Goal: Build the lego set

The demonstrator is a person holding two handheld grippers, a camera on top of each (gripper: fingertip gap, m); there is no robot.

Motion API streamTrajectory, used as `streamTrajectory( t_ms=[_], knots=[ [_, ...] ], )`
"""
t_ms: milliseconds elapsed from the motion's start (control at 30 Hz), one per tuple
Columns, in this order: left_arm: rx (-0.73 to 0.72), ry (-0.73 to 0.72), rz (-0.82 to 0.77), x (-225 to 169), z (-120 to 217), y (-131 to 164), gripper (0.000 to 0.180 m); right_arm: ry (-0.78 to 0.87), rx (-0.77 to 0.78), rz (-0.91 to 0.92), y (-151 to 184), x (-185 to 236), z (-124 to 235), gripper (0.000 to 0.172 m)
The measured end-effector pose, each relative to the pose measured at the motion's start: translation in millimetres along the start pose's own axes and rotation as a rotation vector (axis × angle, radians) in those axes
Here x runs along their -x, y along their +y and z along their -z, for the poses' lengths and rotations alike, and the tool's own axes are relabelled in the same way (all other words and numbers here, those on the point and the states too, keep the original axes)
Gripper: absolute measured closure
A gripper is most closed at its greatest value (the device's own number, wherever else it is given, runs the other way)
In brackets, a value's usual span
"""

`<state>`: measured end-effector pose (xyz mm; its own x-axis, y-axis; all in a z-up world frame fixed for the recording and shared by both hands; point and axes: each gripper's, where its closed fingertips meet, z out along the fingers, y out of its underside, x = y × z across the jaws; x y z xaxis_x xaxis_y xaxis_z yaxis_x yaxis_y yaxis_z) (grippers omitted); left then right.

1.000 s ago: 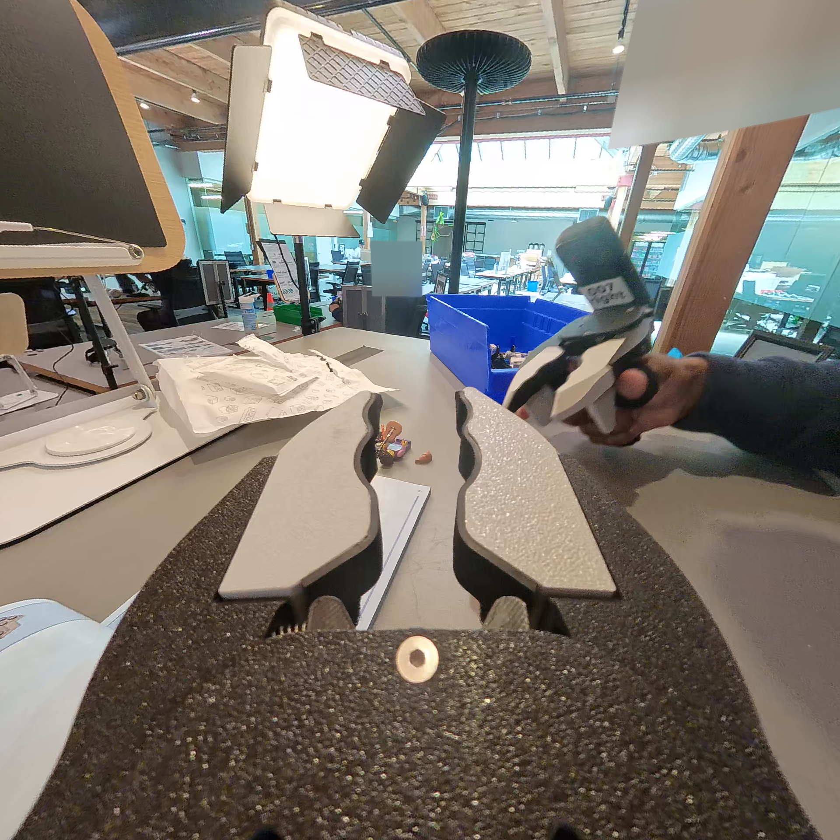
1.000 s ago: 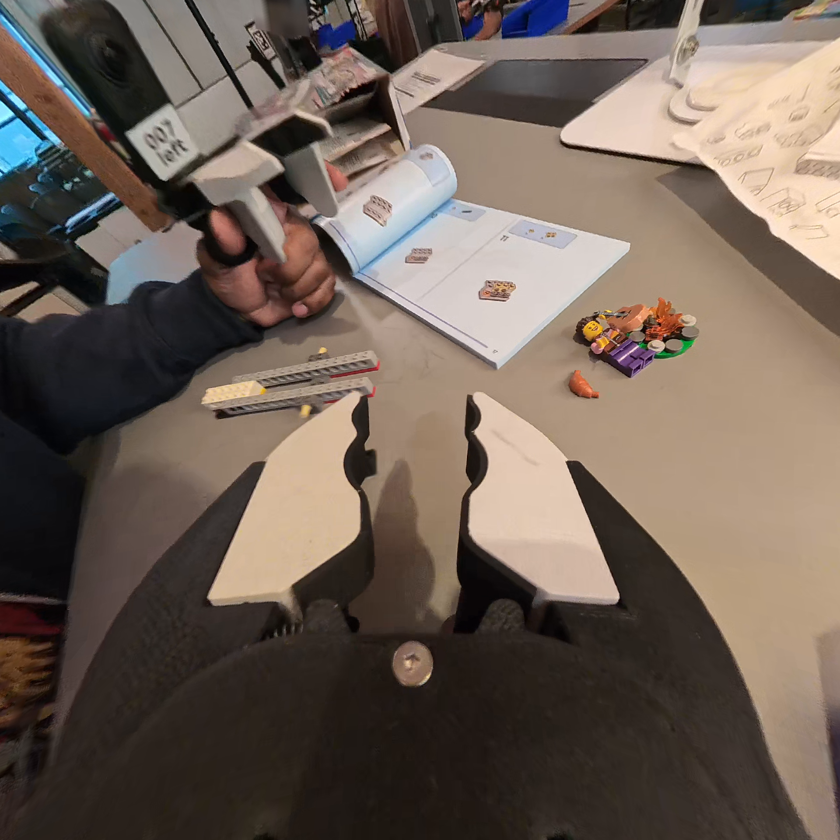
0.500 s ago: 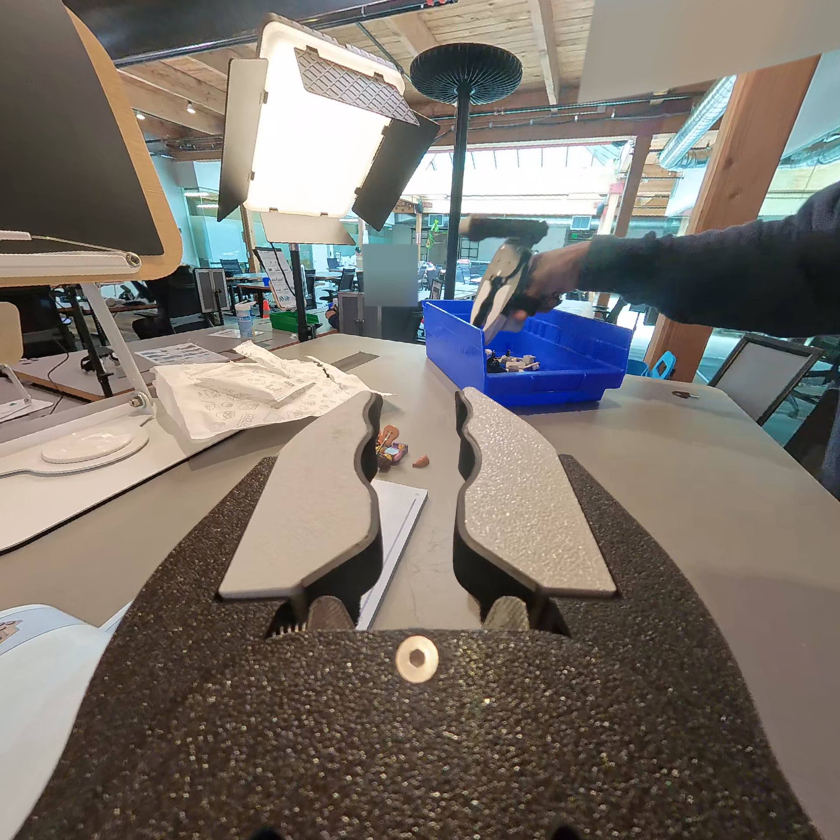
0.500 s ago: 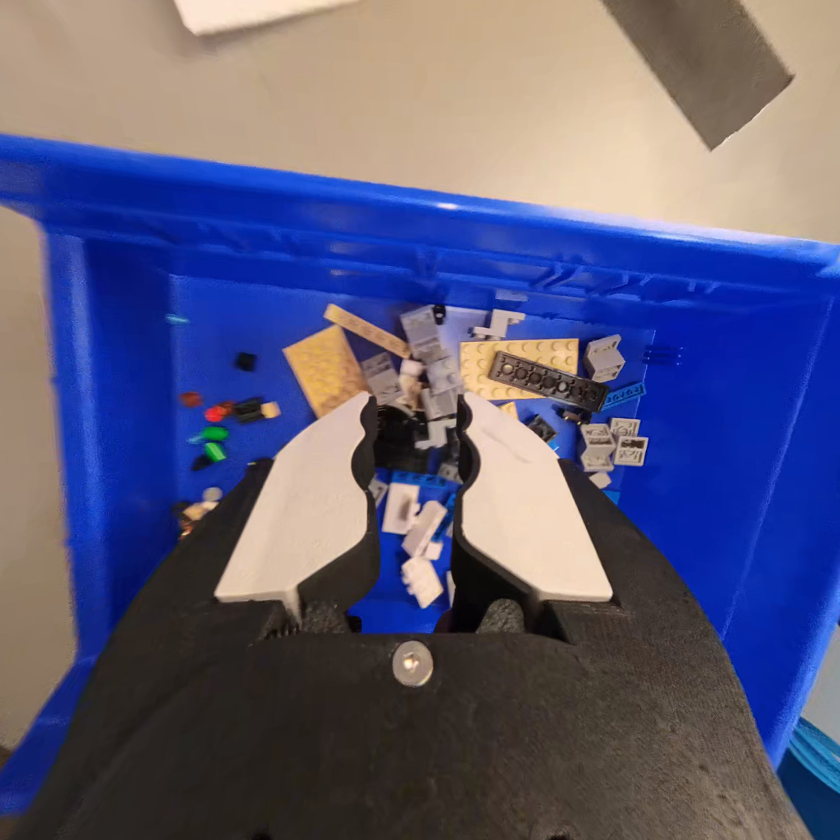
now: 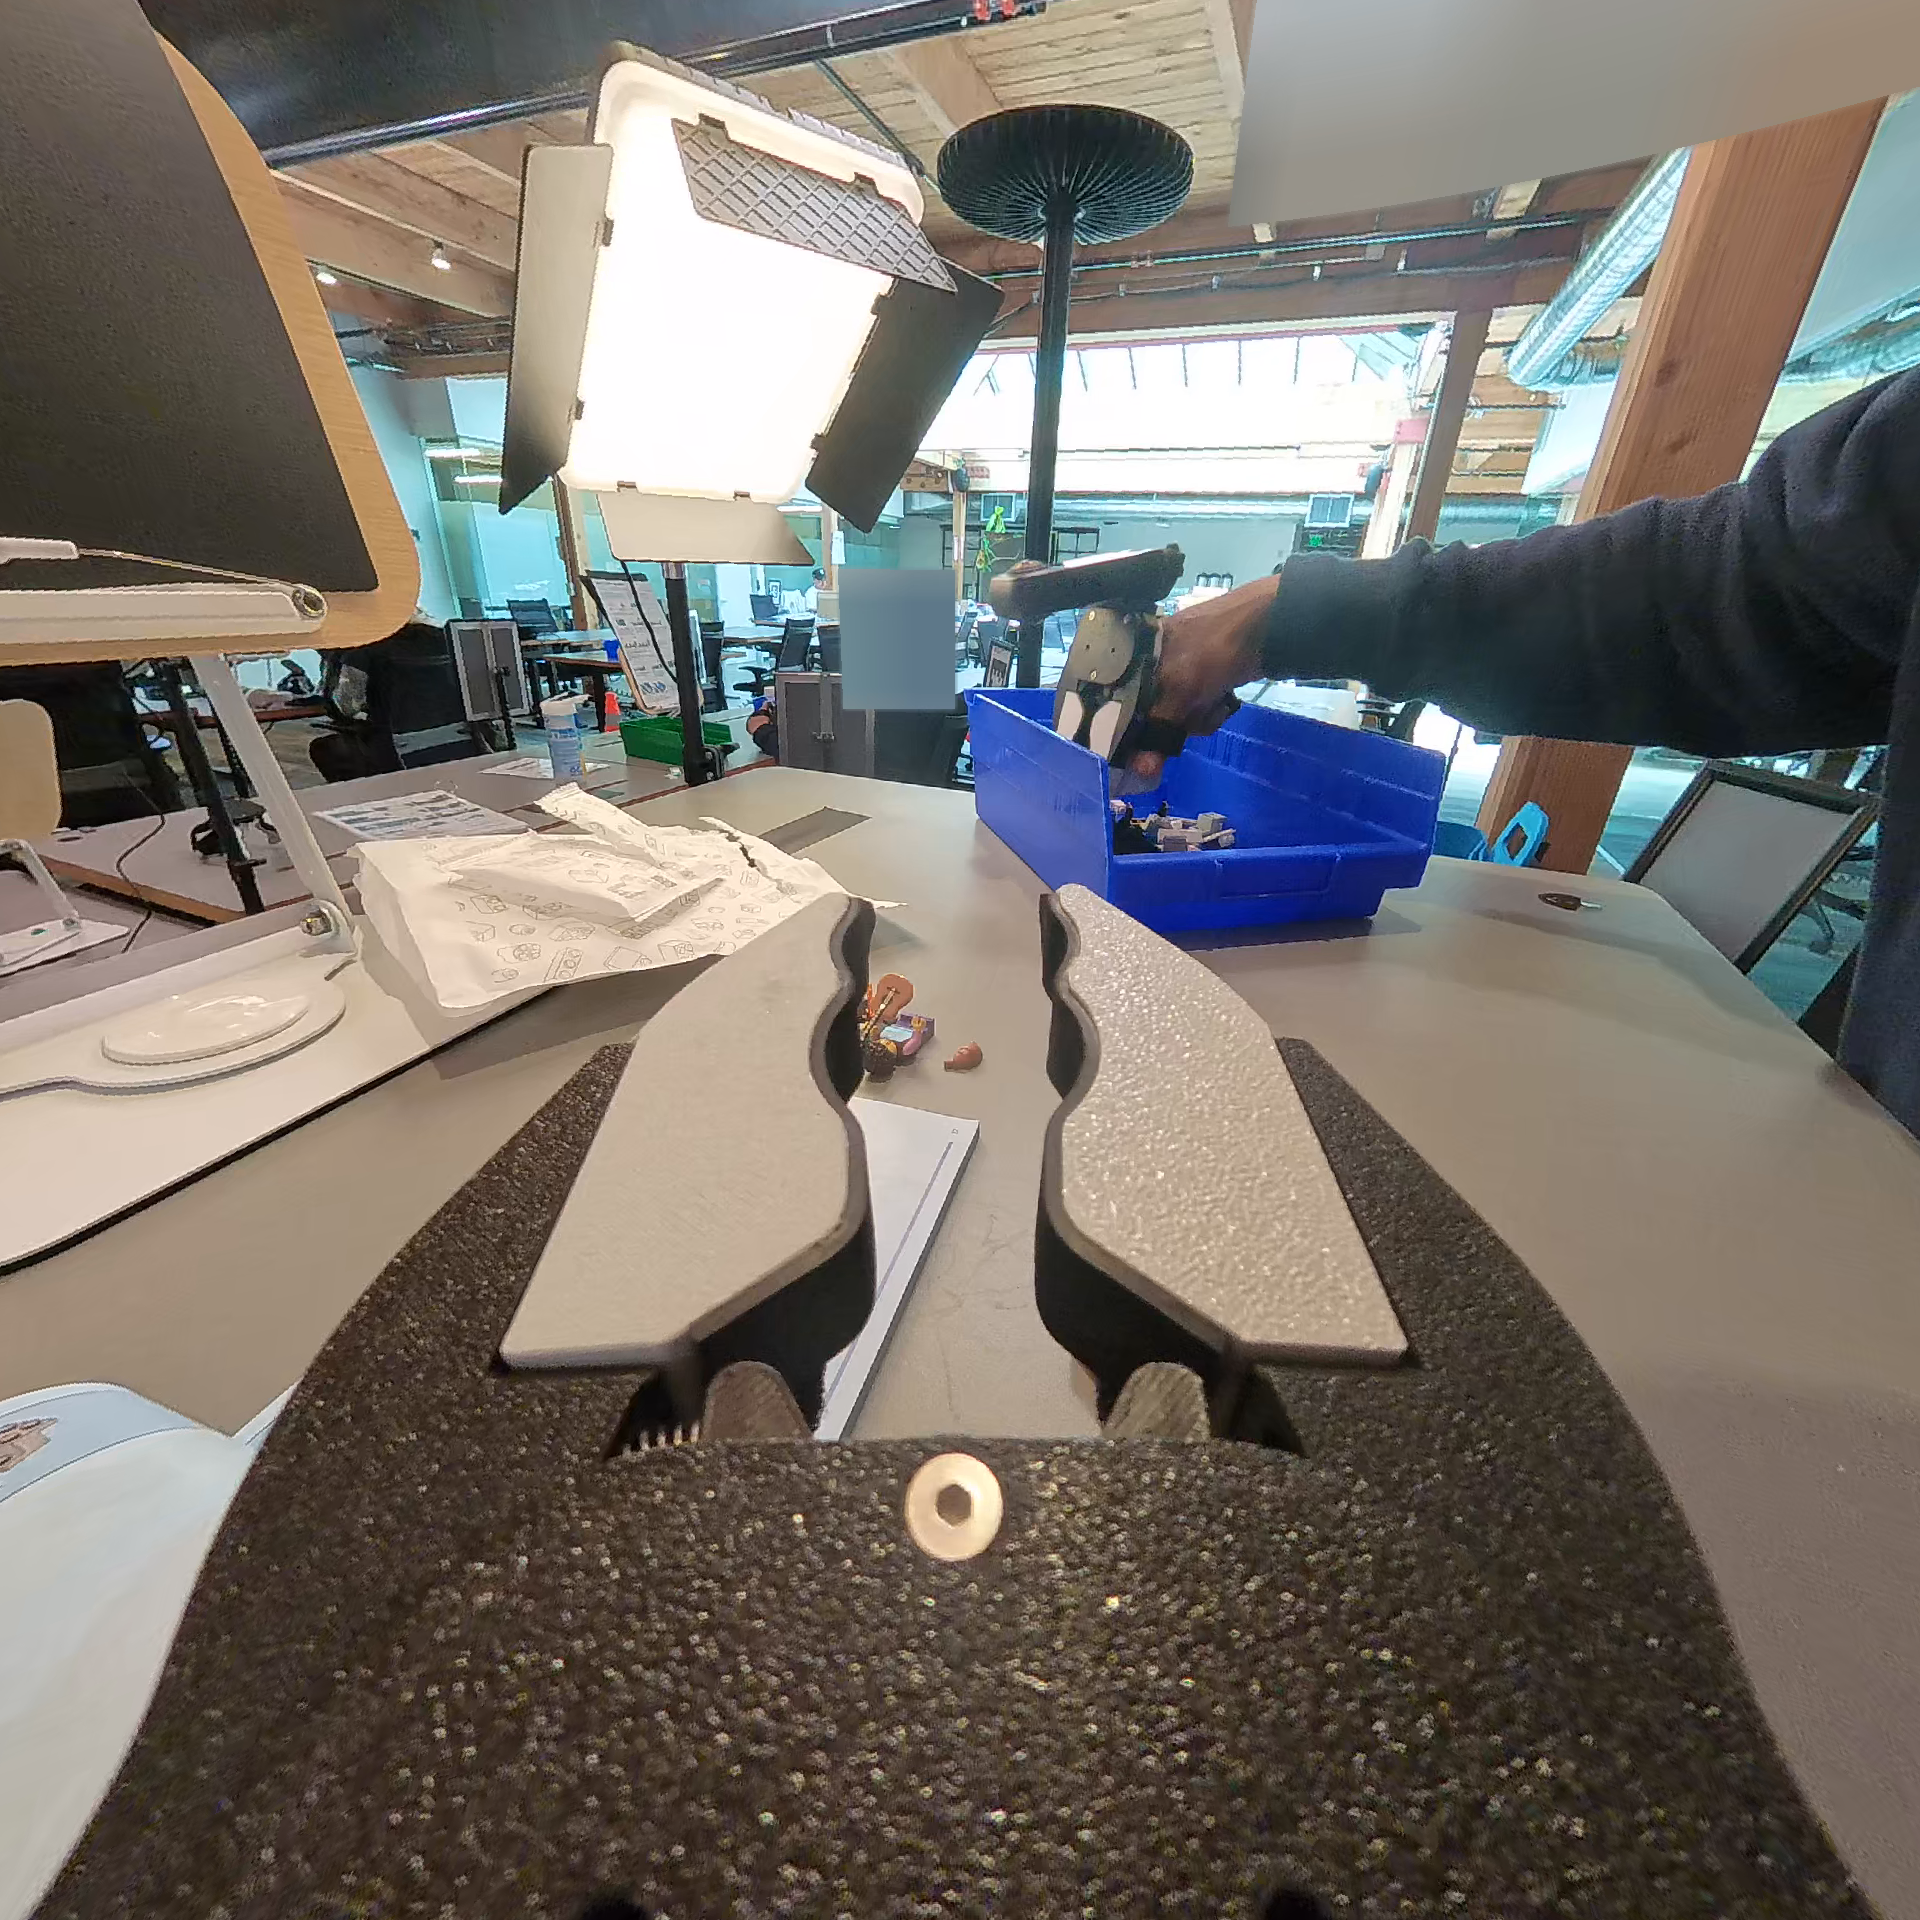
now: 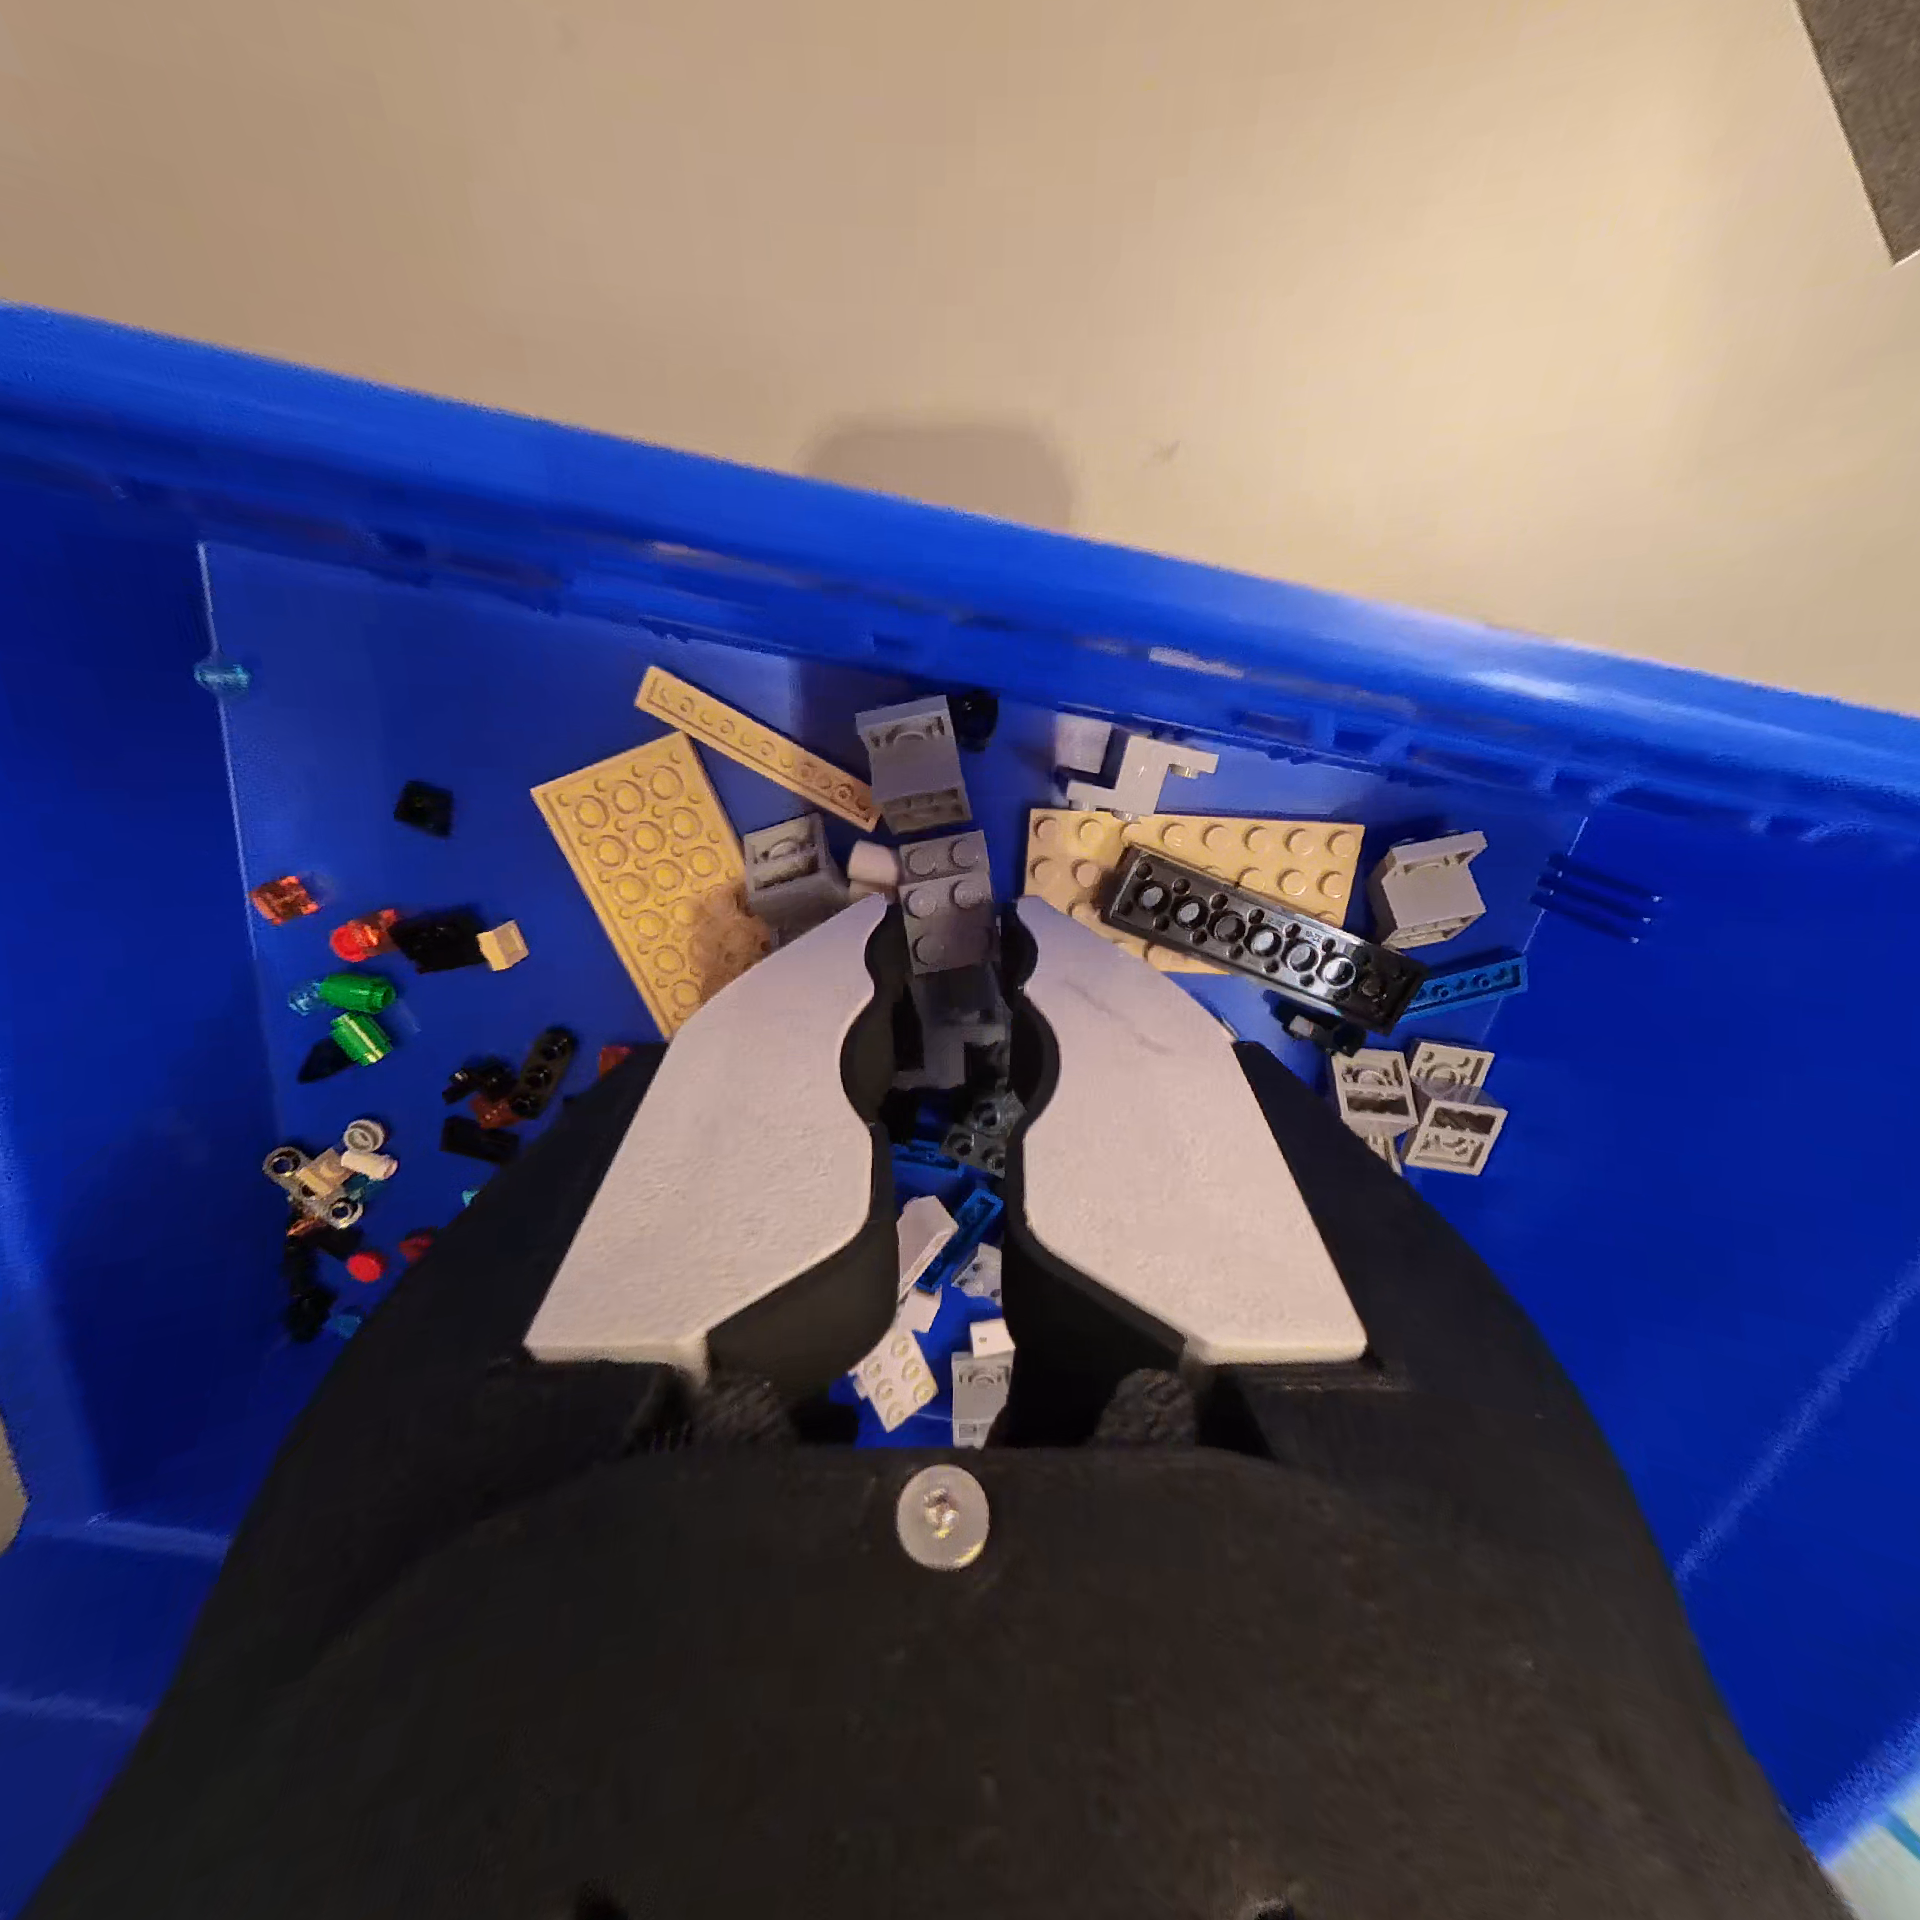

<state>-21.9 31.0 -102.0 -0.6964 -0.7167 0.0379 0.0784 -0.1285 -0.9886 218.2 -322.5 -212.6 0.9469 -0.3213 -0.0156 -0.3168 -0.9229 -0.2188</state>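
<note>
Two rows of studs run along the top of a dark grey brick that sits between the fingers of the right gripper. They have closed in on it from both sides, and their dark inner pads sit against its flanks; whether it has left the bin floor cannot be told. Around it, on the floor of a blue bin, lie tan plates, a black plate with holes, light grey bracket pieces and, to the left, a scatter of small red, green and black bits.

Only the left wrist view shows where this happens: the blue bin stands on a grey worktop, with the right gripper reaching down into it, carried by a hand in a dark sleeve. The brick itself is hidden there by the bin wall.

Closer in that view, the left gripper hovers over the worktop with its fingers parted and nothing between them. Past their tips lie a small colourful brick figure build and a tiny brown piece, with the corner of a booklet below and a torn printed paper bag to the left.
</note>
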Motion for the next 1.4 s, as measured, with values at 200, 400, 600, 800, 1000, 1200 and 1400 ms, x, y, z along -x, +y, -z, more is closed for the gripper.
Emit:
streamTrajectory(
  t_ms=[200,400,600,800,1000,1200,1400],
  knots=[
    [-0.005,0.008,0.017,1.0,0.7,-0.8,0.149,0.054,-0.095,0.091,-20.6,27.9,55.1,0.154],
    [-0.015,0.029,0.018,-3.1,0.3,-1.9,0.149,-0.078,-0.424,0.317,-104.2,158.9,97.2,0.155],
    [-0.01,0.084,0.04,-8.1,0.4,-1.5,0.15,-0.342,-0.657,0.589,-181.8,303.7,55.9,0.154],
    [-0.017,0.125,0.088,-7.0,2.8,-2.8,0.153,-0.469,-0.921,0.743,-215.6,360.2,22.4,0.155],
    [0.006,0.159,0.056,-15.3,-0.8,0.2,0.155,-0.427,-1.002,0.736,-217.9,355.7,15.6,0.155],
    [0.008,0.194,0.031,-24.0,-1.0,0.9,0.157,-0.321,-1.027,0.791,-212.0,353.2,13.4,0.155],
    [-0.007,0.214,0.006,-28.2,-0.8,-0.8,0.16,-0.293,-1.003,0.835,-208.7,357.4,13.5,0.155]
  ],
)
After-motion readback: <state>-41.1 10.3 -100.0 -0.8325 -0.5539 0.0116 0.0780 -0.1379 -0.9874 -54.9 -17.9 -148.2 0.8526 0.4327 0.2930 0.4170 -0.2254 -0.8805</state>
